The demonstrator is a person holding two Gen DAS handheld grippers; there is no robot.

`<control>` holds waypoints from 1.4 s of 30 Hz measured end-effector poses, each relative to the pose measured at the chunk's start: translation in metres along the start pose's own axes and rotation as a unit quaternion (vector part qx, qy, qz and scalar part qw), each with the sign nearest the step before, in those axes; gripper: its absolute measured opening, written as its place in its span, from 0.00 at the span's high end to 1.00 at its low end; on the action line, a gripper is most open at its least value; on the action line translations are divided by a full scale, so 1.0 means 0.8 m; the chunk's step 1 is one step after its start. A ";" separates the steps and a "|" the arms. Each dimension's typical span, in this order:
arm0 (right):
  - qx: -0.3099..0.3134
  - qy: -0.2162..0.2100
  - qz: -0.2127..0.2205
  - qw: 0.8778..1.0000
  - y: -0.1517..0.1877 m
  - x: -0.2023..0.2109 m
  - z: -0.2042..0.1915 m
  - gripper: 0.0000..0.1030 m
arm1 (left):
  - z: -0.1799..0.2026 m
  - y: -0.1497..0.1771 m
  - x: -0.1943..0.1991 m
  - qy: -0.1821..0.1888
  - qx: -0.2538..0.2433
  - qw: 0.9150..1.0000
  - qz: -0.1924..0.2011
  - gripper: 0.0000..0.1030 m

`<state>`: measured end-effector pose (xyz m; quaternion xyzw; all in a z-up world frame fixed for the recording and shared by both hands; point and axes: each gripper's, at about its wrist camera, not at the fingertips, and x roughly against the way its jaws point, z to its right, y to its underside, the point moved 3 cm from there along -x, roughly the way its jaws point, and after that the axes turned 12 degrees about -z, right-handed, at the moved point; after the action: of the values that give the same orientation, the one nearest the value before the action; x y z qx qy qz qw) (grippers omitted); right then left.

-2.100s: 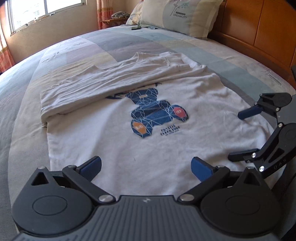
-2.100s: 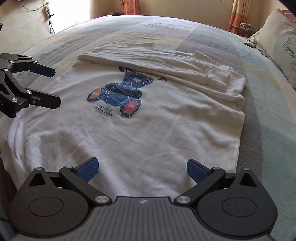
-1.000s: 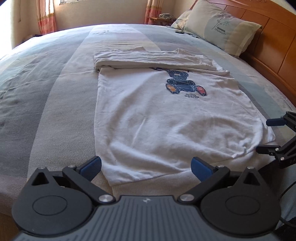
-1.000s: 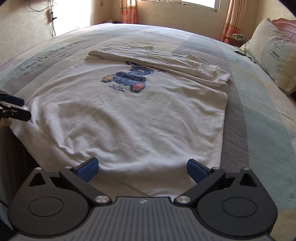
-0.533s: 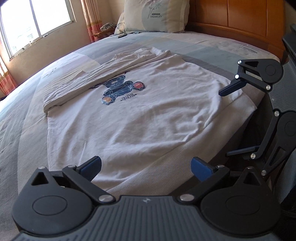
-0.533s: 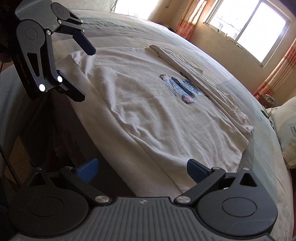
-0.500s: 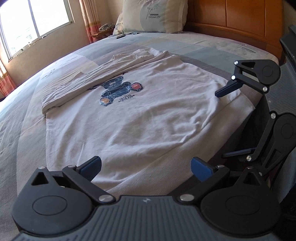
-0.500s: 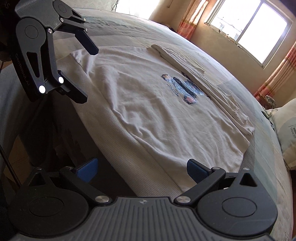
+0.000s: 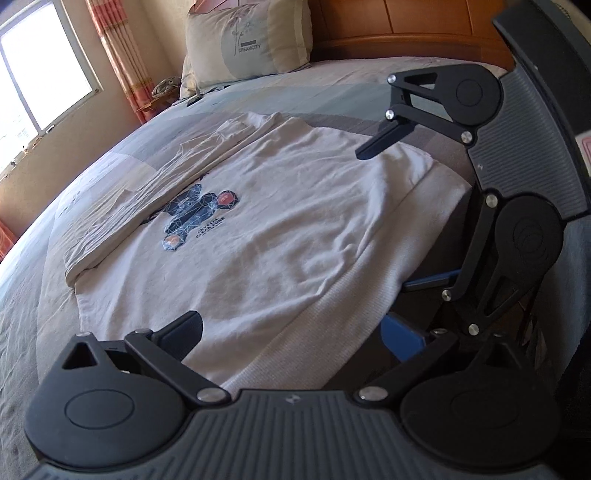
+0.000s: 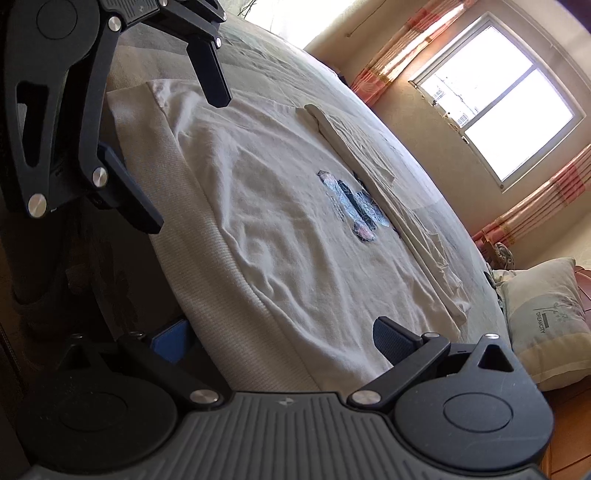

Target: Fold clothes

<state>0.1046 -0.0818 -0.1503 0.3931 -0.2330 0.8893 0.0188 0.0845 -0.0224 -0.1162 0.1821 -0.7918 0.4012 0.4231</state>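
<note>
Left wrist view: one white T-shirt (image 9: pixel 280 229) lies flat at the bed's (image 9: pixel 37 295) near edge, one pillow (image 9: pixel 251 44) at the headboard. Two grippers, left gripper (image 9: pixel 295 332) and right gripper (image 10: pixel 280 339), tilt sideways, jaws spread wide and empty, straddling the hem.

A wide bed (image 9: pixel 332 92) with a striped grey, beige and pale-blue cover fills the room. At upper centre of the left view, a pillow (image 9: pixel 247 40) leans on an orange wooden headboard (image 9: pixel 406 22). Bright windows (image 10: pixel 498 99) with red-checked curtains (image 9: pixel 122 62) sit in cream walls (image 9: pixel 55 158).
</note>
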 end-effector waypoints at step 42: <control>-0.075 0.097 0.035 0.992 -0.013 0.001 0.043 0.00 | 0.020 -0.026 -0.037 -0.151 -0.124 0.980 0.040 0.01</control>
<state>0.1301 -0.0877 -0.1259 0.2944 -0.3101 0.9031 0.0395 0.1065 -0.0491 -0.1351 0.1556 -0.8967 0.2845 0.3013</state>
